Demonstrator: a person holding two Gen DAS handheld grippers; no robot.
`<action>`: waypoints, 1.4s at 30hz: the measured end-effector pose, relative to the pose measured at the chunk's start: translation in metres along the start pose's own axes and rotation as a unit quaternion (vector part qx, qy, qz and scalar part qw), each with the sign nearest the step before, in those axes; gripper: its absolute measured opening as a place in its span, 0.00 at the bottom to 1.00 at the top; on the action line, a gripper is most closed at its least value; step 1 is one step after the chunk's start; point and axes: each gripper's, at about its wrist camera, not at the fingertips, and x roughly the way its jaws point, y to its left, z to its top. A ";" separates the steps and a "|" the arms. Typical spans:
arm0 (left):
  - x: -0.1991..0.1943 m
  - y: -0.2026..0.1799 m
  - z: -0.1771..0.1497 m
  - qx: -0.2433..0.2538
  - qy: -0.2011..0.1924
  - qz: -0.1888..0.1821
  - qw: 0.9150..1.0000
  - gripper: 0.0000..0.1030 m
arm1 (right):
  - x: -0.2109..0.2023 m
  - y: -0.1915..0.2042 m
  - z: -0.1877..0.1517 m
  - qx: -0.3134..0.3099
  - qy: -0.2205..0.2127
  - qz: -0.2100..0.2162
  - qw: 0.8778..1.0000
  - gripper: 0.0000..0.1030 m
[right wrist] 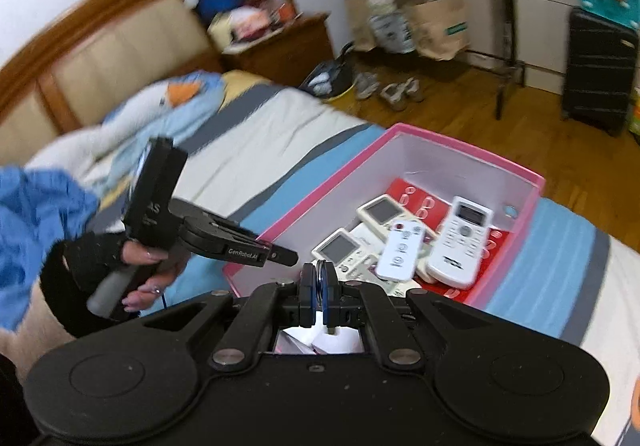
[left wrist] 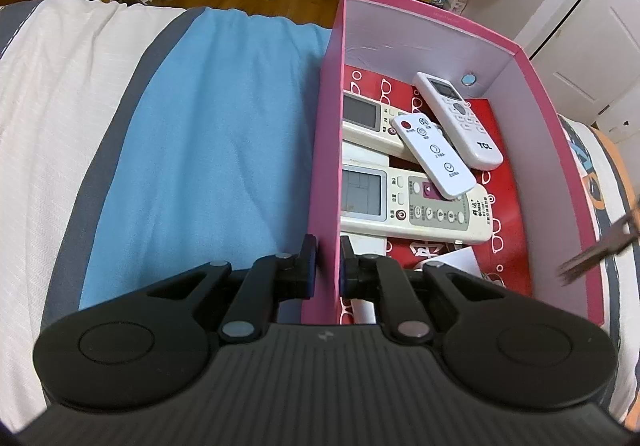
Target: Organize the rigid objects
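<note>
**A:** Left wrist view first. What was the left gripper point(left wrist: 327, 270) doing?

**B:** It was pinched down on the near left wall of the pink box point(left wrist: 554, 149), one finger outside, one inside, with only the wall's thickness between them. The box sat on the bed point(left wrist: 72, 93), next to the blue stripe of the blanket point(left wrist: 208, 149).

**A:** And inside?

**B:** Remotes, piled up. A white TCL remote point(left wrist: 460, 119) lay toward the far right, a small white remote point(left wrist: 434, 155) rested across the others, and a big cream remote point(left wrist: 416, 211) was nearest the camera, with another cream remote point(left wrist: 370, 121) behind it. Red printed paper point(left wrist: 500, 181) lined the bottom. Something dark and blurry poked in at the right edge, couldn't tell what.

**A:** Right wrist view?

**B:** The right gripper point(right wrist: 319, 280) was nearly closed on a small metal ring point(right wrist: 319, 276), hovering over the box's near edge point(right wrist: 536, 181). You could see the person's gloved left hand point(right wrist: 120, 258) holding the left gripper point(right wrist: 280, 256) at the box's corner. Same remotes inside, and the frame was a bit blurry.
</note>
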 end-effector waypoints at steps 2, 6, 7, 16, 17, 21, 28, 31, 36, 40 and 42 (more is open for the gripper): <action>0.000 0.000 -0.001 0.001 -0.001 0.000 1.000 0.09 | 0.013 0.005 0.007 -0.017 0.013 0.004 1.000 0.05; 0.003 -0.001 -0.001 0.001 -0.003 0.005 1.000 0.09 | 0.040 0.011 0.021 -0.039 0.080 0.001 0.996 0.05; 0.006 -0.001 -0.002 -0.001 0.003 0.008 1.000 0.09 | 0.046 0.012 0.027 -0.053 0.095 -0.005 0.994 0.05; 0.012 -0.006 -0.002 0.007 0.009 0.020 1.000 0.09 | 0.110 -0.014 0.046 -0.045 0.085 -0.030 0.995 0.05; 0.014 -0.006 -0.002 0.007 0.012 0.022 1.000 0.09 | 0.116 -0.021 0.046 -0.032 0.084 -0.032 0.995 0.05; 0.015 -0.005 -0.002 0.007 0.016 0.024 1.000 0.09 | 0.129 -0.032 0.048 -0.010 0.081 -0.054 0.995 0.09; 0.006 -0.011 0.000 0.013 0.005 0.035 0.999 0.09 | 0.082 -0.024 0.034 0.006 0.007 -0.055 0.998 0.18; 0.000 -0.014 0.001 0.014 0.001 0.044 0.999 0.09 | 0.063 -0.021 0.023 0.008 -0.021 -0.060 0.998 0.20; -0.021 -0.028 0.001 0.024 -0.013 0.059 0.998 0.11 | 0.024 -0.021 0.006 0.018 -0.071 -0.072 0.995 0.27; -0.046 -0.037 0.004 0.024 -0.038 0.075 0.996 0.12 | -0.004 -0.023 -0.009 0.044 -0.094 -0.061 0.993 0.28; -0.061 -0.043 0.005 0.026 -0.051 0.082 0.995 0.12 | -0.014 -0.021 -0.013 0.046 -0.101 -0.047 0.993 0.28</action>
